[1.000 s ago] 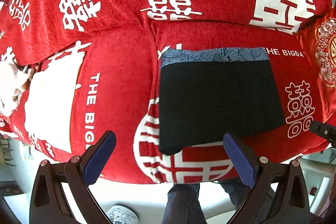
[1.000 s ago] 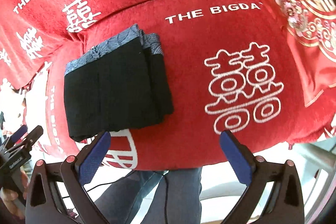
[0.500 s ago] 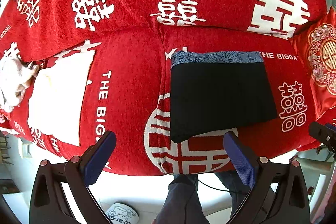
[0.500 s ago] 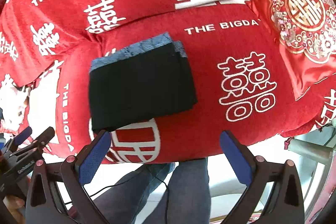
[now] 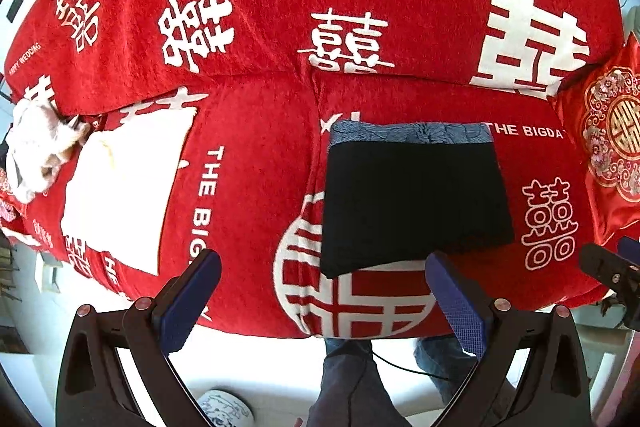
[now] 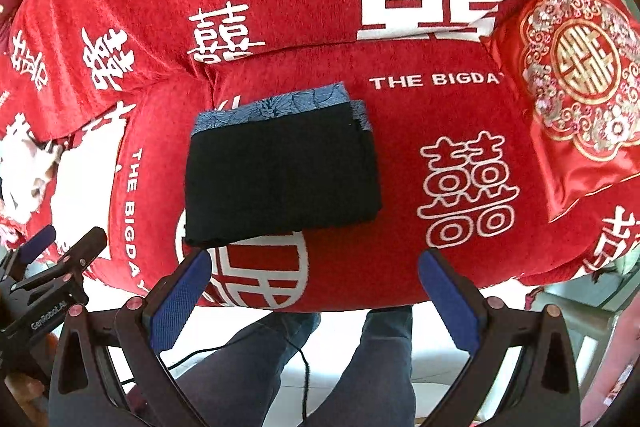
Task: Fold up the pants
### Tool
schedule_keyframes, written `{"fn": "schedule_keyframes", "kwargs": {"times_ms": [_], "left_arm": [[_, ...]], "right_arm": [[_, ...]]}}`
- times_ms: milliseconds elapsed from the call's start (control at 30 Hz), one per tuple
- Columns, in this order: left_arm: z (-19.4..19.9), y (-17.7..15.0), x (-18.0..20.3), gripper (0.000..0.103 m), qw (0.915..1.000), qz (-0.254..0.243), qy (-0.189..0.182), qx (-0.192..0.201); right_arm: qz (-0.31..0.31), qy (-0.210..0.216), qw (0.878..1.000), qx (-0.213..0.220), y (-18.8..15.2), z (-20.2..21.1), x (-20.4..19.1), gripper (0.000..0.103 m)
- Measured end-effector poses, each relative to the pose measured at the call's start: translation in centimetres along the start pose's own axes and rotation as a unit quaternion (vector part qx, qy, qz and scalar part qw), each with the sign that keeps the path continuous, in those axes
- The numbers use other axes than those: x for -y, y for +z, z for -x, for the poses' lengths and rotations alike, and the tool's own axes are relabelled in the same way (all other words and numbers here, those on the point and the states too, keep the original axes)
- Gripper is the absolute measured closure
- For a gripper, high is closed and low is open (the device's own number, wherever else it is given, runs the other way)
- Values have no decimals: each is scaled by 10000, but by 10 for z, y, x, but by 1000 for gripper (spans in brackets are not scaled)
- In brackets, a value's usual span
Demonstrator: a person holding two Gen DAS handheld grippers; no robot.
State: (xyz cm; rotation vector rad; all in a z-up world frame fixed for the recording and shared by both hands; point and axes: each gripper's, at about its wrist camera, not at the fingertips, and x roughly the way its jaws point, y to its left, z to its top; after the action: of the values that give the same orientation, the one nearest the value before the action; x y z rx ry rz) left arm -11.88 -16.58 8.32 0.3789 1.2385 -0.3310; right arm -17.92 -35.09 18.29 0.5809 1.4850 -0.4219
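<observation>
The pants (image 5: 412, 199) lie folded into a compact black rectangle with a blue patterned waistband along the far edge, on the red sofa seat (image 5: 256, 155). In the right wrist view the same pants (image 6: 280, 175) sit ahead, left of centre. My left gripper (image 5: 324, 291) hangs open above the sofa's front edge, back from the pants, with nothing between its blue pads. My right gripper (image 6: 316, 291) is open and empty too, held clear of the fabric. The left gripper's body (image 6: 44, 275) shows at the left edge of the right wrist view.
White clothes (image 5: 120, 195) lie on the seat to the left, with a crumpled white piece (image 5: 36, 151) beyond. An embroidered red cushion (image 6: 576, 99) leans at the right end. A person's legs in dark trousers (image 6: 280, 367) stand below, on a white floor with a black cable.
Both grippers have pulled back and up from the sofa, so the folded pants look smaller and farther away. The pants have not moved.
</observation>
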Motion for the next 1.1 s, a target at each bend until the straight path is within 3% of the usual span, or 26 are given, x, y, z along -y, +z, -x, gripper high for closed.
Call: {"fn": "schedule_keyframes", "kwargs": {"times_ms": [300, 1100], "left_arm": [[15, 6, 17, 1, 9998, 75, 113, 116], [21, 11, 20, 1, 9996, 60, 204, 194]], "right_arm": [[187, 58, 9998, -18, 11, 7, 10, 0], [334, 96, 9993, -145, 17, 0, 6, 0]]}}
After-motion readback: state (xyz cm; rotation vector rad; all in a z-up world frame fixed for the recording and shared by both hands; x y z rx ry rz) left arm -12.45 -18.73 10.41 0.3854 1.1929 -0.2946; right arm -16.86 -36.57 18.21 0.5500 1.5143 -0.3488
